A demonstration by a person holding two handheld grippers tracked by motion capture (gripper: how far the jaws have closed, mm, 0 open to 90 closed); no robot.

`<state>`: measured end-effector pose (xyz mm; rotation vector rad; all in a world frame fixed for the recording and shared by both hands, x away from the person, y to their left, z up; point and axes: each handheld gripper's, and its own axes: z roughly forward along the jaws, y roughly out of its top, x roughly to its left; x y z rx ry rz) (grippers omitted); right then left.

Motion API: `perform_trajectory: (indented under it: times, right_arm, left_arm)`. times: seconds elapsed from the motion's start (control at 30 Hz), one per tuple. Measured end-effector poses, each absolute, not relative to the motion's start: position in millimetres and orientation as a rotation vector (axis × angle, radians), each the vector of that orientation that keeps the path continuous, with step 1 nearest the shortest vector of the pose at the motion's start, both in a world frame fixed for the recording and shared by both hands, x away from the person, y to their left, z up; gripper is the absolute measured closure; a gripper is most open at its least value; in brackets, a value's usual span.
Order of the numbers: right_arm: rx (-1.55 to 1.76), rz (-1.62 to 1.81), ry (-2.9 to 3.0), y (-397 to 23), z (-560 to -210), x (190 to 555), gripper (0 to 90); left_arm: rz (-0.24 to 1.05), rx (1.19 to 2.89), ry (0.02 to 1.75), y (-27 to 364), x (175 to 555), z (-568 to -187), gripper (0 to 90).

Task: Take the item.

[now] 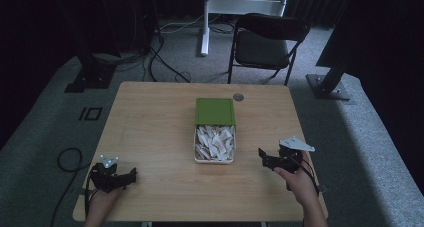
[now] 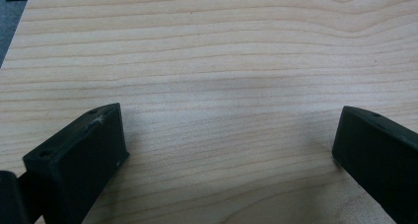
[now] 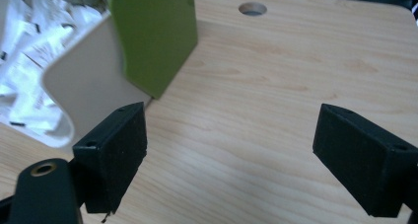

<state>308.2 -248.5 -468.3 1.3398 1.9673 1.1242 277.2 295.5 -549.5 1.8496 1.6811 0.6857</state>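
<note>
Two black tongs: left tongs lower left of frame, right tongs lower right. Blocky matte jaws with small screw holes, grey three-cornered top plates, trailing black cables.

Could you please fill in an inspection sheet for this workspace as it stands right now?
Surface: wooden table, bare wood with a round hole near the far edge.
Job's things: white box of white packets, its green lid lying over the far part.
Clutter: nothing seen.
Grippers: left claw open over bare wood, empty; right claw open beside the box, empty.
Cables: black cable looping off the left claw; more on the floor beyond.
Surroundings: folding chair, grey carpet, dark stands.
</note>
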Motion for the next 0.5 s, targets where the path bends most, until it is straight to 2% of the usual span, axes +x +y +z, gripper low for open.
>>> perform_trajectory:
  times: [0.5]
  right_arm:
    - [1.268,1.180,2.008,-221,-455,315,13.2]
  left_arm:
    - [0.685,1.850,1.681,296,277,-549,0.7]
